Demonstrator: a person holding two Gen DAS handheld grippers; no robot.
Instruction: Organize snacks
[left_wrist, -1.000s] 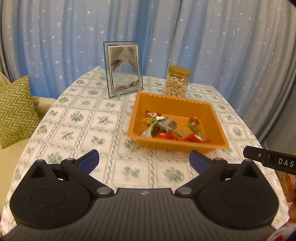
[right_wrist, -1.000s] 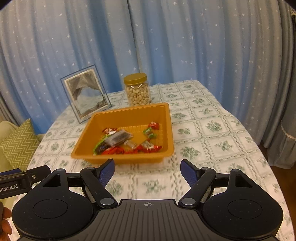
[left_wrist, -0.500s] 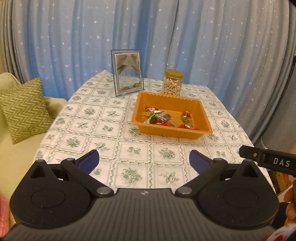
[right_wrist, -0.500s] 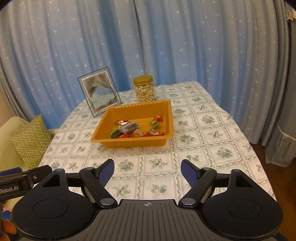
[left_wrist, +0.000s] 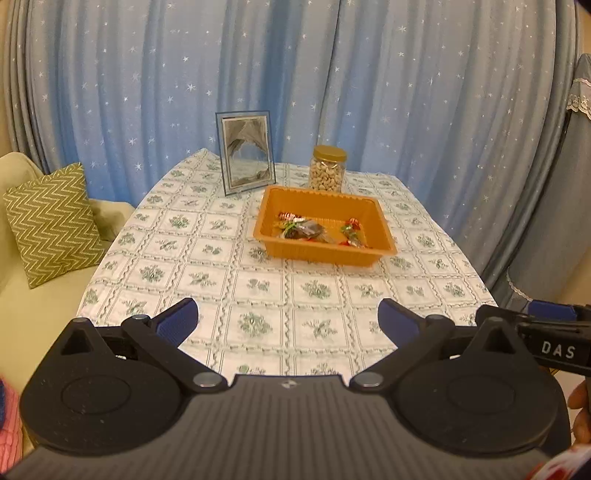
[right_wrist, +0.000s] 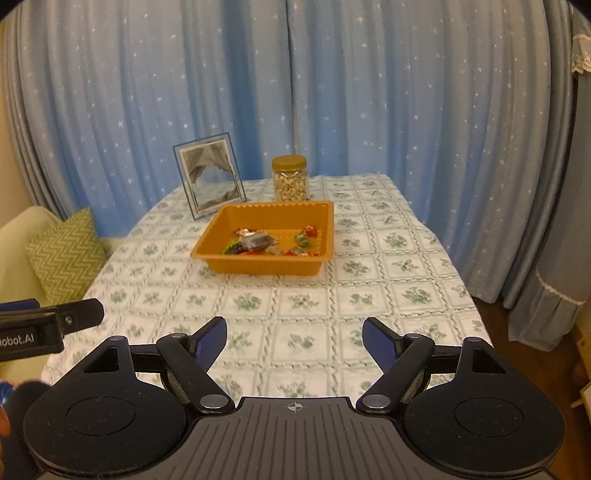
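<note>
An orange tray (left_wrist: 382, 225) (right_wrist: 273, 266) sits mid-table and holds several wrapped snacks (left_wrist: 304, 229) (right_wrist: 258, 242). Behind it stands a gold-lidded jar of nuts (left_wrist: 328, 168) (right_wrist: 290, 178). My left gripper (left_wrist: 288, 323) hangs open over the near table edge, far short of the tray, nothing between its blue fingers (left_wrist: 177, 320). My right gripper (right_wrist: 294, 338) is open and empty too, equally far back. Each gripper shows at the side of the other's view.
The table (left_wrist: 221, 280) (right_wrist: 388, 295) wears a floral checked cloth. A picture frame (left_wrist: 245, 152) (right_wrist: 209, 175) stands at the back left. A sofa with a green zigzag cushion (left_wrist: 51, 218) (right_wrist: 64, 254) lies to the left. Blue starred curtains hang behind.
Both grippers have pulled back from the tray and risen a little; the tray and jar look smaller and more of the table shows. Both stayed open and empty.
</note>
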